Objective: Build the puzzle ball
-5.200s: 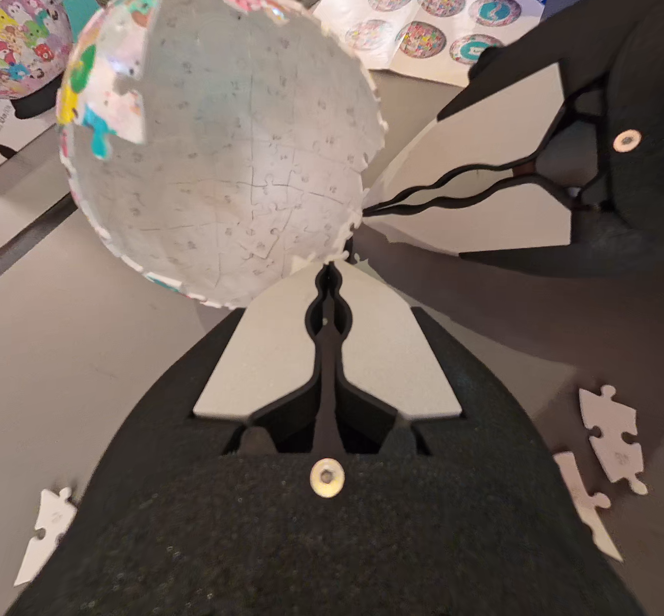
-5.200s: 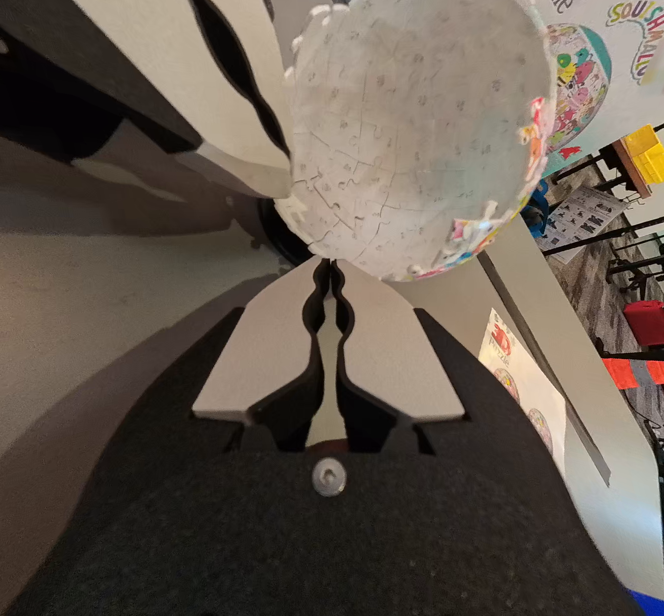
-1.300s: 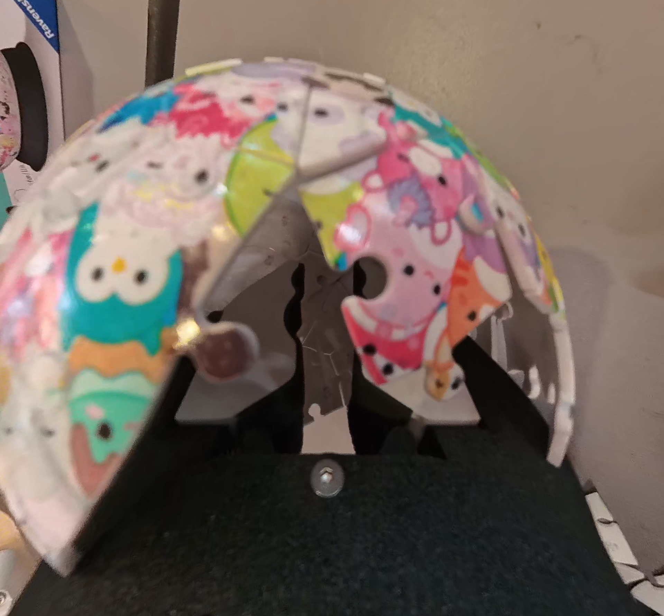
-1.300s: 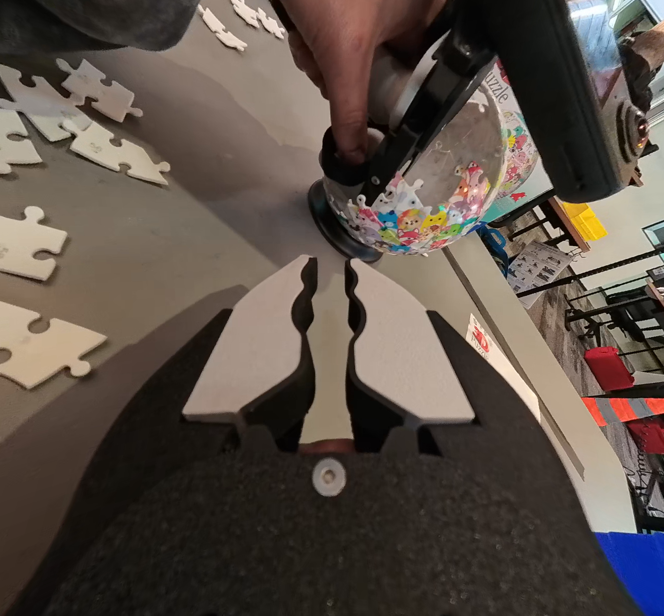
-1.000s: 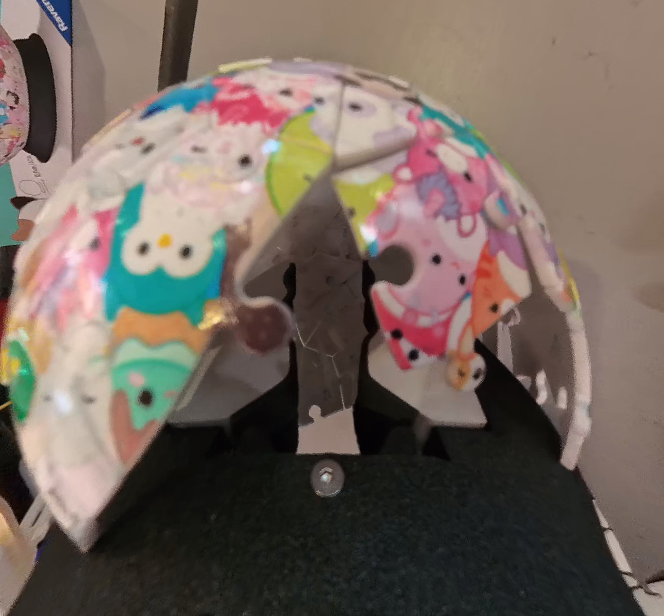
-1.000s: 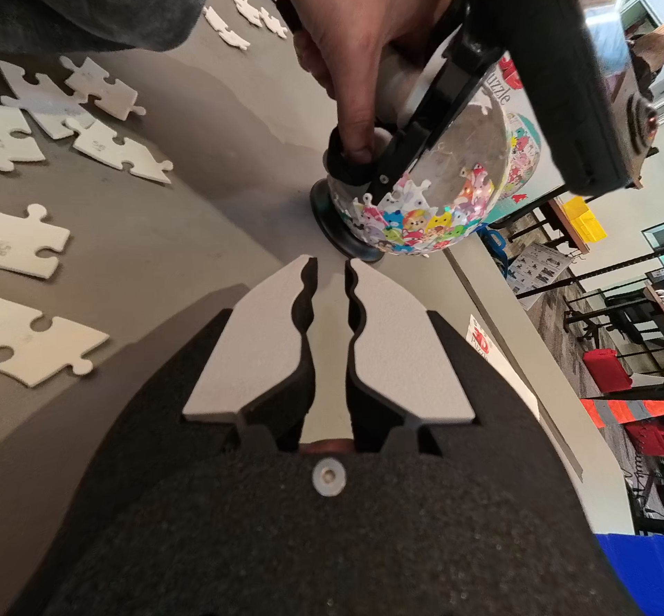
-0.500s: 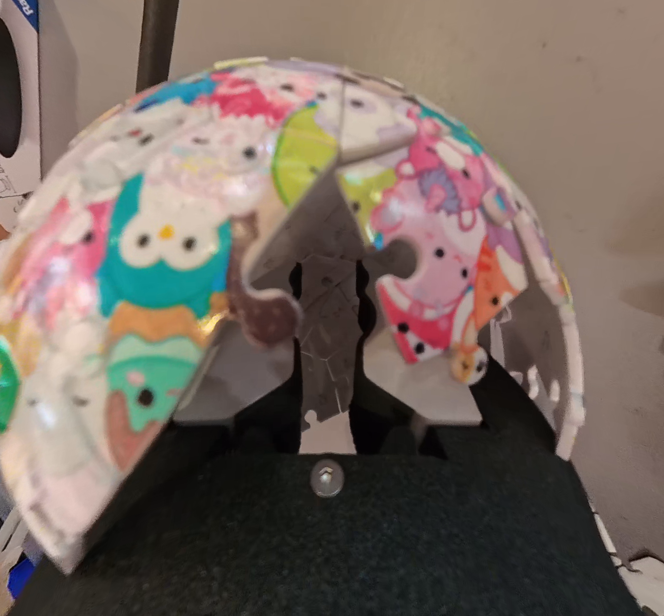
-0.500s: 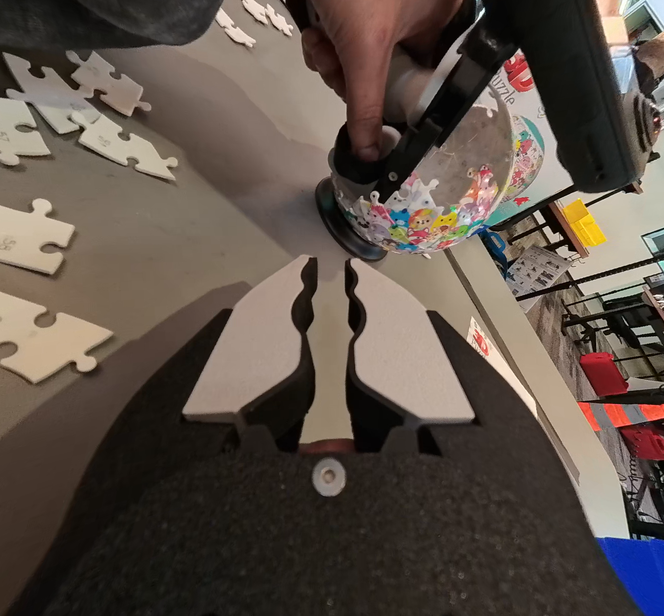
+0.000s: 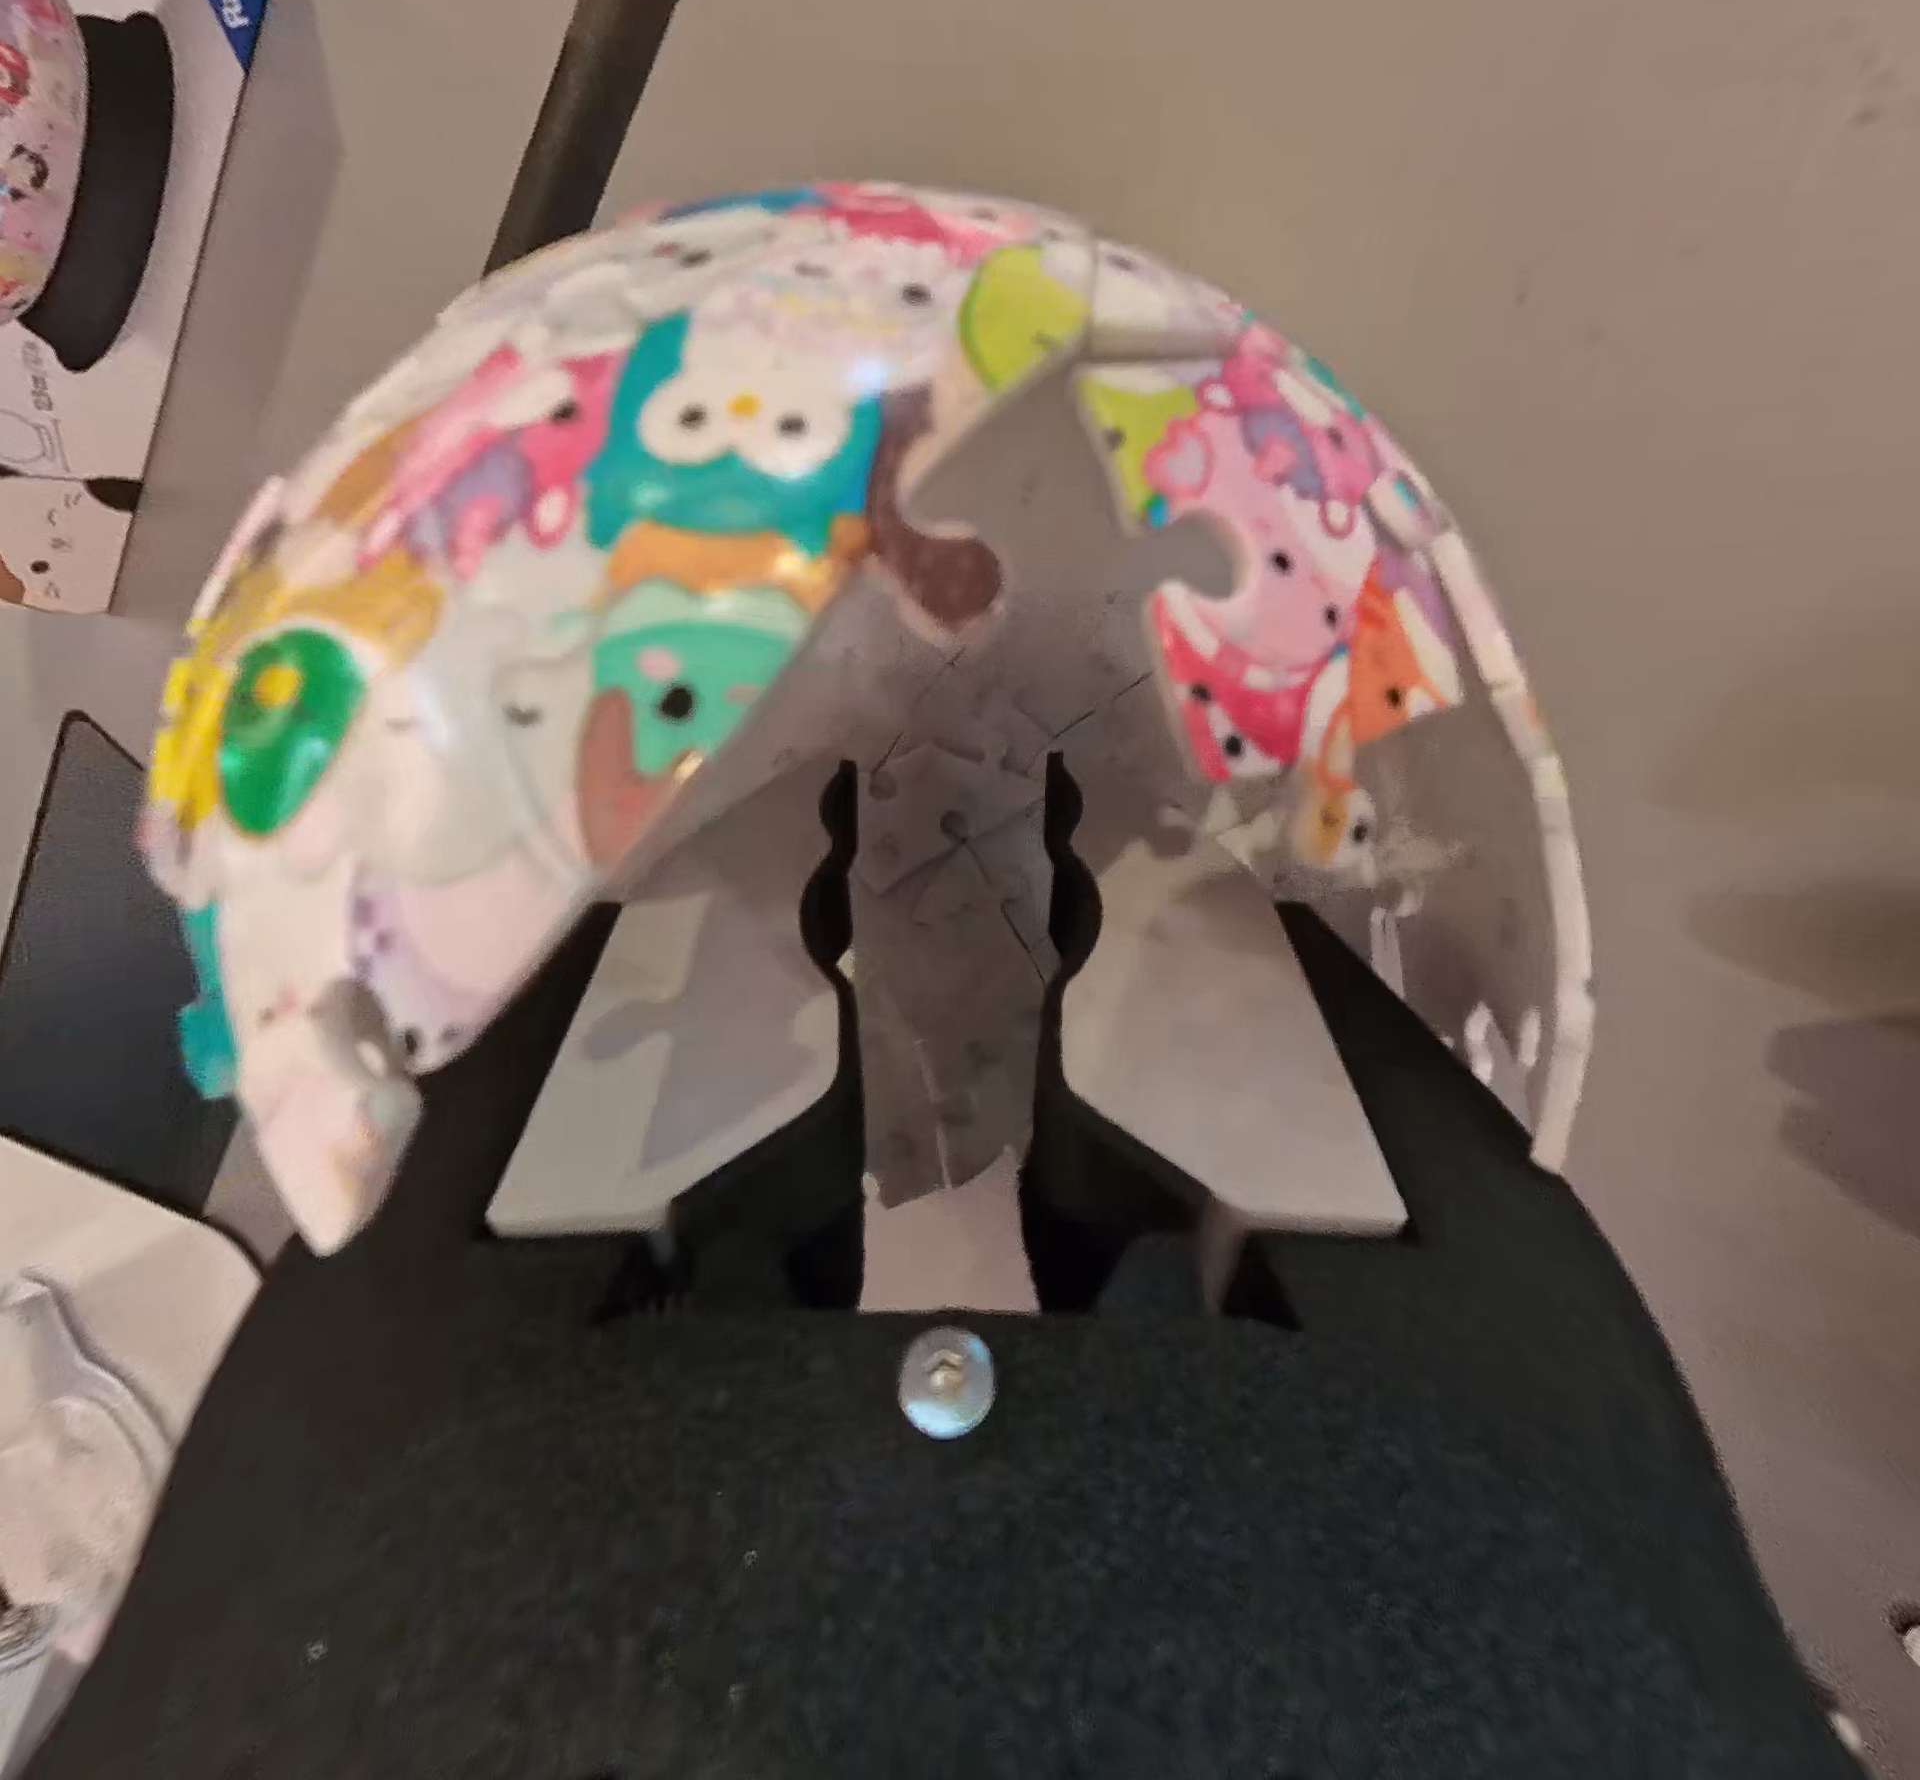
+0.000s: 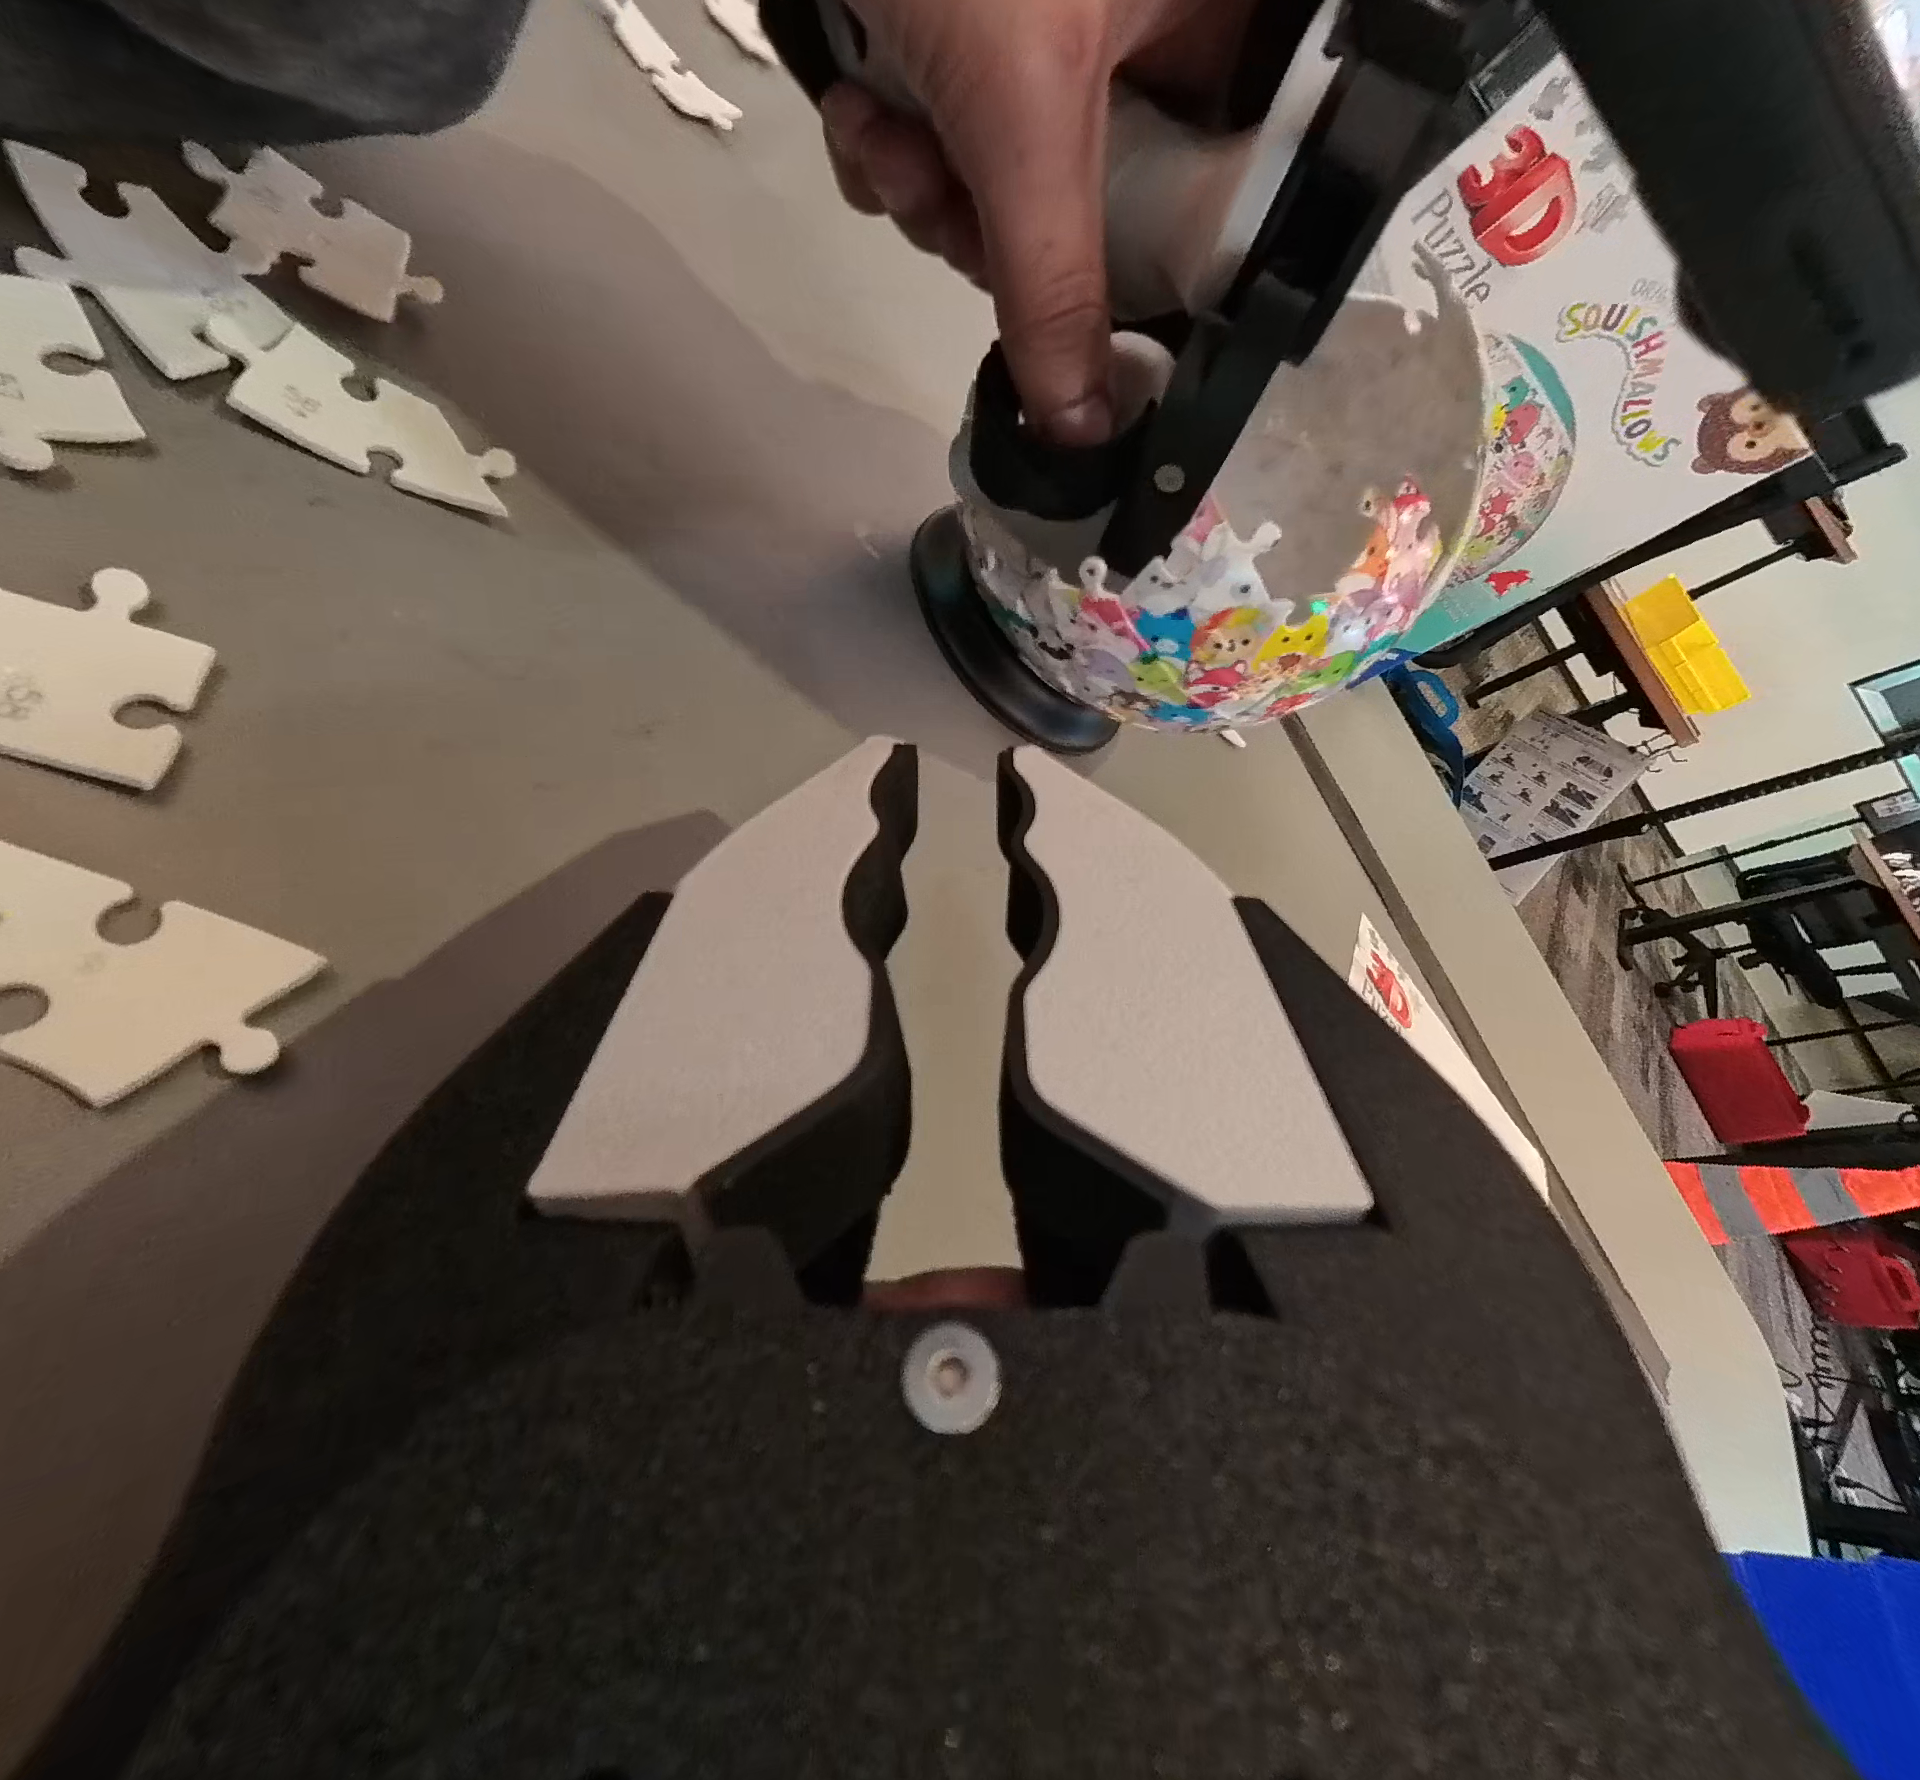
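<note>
- My left gripper (image 9: pixel 951 857) reaches into the open side of the puzzle ball (image 9: pixel 644 525). Its fingers are a little apart with the shell's inner wall behind the gap; I cannot tell whether they pinch anything.
- My right gripper (image 10: pixel 956 774) is parted and empty, hovering just short of the ball.
- From the right wrist view, the ball (image 10: pixel 1278 608) sits on a dark round stand (image 10: pixel 987 660) on the desk (image 10: pixel 644 525), toward its far edge near the puzzle box (image 10: pixel 1579 317).
- The shell is roughly half built, with a notched gap showing.
- Loose pieces (image 10: pixel 343 400) lie white-side up, well apart from the ball.
- I judge the step to be steadying the shell; next calls for picking up a loose piece with the right gripper.
</note>
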The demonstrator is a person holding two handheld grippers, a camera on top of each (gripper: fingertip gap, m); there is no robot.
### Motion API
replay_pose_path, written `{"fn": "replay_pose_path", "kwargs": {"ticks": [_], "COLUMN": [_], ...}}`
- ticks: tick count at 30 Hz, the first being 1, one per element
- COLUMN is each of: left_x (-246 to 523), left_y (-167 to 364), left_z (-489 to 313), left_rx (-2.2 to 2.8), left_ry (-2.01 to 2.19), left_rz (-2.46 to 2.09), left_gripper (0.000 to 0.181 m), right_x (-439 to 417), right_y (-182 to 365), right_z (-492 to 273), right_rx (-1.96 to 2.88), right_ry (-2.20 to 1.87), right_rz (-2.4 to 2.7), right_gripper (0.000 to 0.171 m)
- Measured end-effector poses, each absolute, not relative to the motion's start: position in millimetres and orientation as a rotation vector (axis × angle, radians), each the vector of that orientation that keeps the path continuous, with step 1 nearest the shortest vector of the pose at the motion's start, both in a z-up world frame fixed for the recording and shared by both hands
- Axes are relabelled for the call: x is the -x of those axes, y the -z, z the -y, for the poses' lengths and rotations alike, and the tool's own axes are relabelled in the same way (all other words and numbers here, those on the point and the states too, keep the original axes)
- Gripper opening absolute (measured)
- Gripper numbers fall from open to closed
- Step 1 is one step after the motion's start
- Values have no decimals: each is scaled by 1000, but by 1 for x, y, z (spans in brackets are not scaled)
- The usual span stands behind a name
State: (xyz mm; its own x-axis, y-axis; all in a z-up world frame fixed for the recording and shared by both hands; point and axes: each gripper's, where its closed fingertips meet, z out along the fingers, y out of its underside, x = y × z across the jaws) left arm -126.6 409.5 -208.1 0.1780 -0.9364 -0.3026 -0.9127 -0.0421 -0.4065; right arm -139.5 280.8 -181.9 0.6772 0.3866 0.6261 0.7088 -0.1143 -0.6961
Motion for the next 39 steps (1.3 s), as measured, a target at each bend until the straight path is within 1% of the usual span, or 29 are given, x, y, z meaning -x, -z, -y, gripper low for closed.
{"fn": "replay_pose_path", "kwargs": {"ticks": [11, 16, 20, 26, 31, 39], "left_x": [127, 128, 131, 128, 128, 130], "left_y": [213, 208, 208, 208, 209, 218], "left_z": [-411, -409, -407, -410, -415, -411], "left_rx": [1967, 1936, 1898, 1875, 1846, 1833], "left_ry": [35, 33, 28, -20, -96, -137], "left_rz": [-1742, -1753, -1787, -1862, -1918, -2061], "left_gripper": [33, 36, 27, 26, 21, 20], "right_x": [141, 141, 141, 141, 141, 141], "right_y": [184, 184, 184, 184, 184, 184], "right_z": [-281, -281, -281, -280, -281, -281], "right_rx": [1730, 1731, 1731, 1729, 1731, 1731], "right_ry": [360, 358, 360, 362, 362, 359], "right_rz": [902, 900, 903, 907, 907, 905], "right_gripper": [14, 14, 14, 14, 14, 14]}}
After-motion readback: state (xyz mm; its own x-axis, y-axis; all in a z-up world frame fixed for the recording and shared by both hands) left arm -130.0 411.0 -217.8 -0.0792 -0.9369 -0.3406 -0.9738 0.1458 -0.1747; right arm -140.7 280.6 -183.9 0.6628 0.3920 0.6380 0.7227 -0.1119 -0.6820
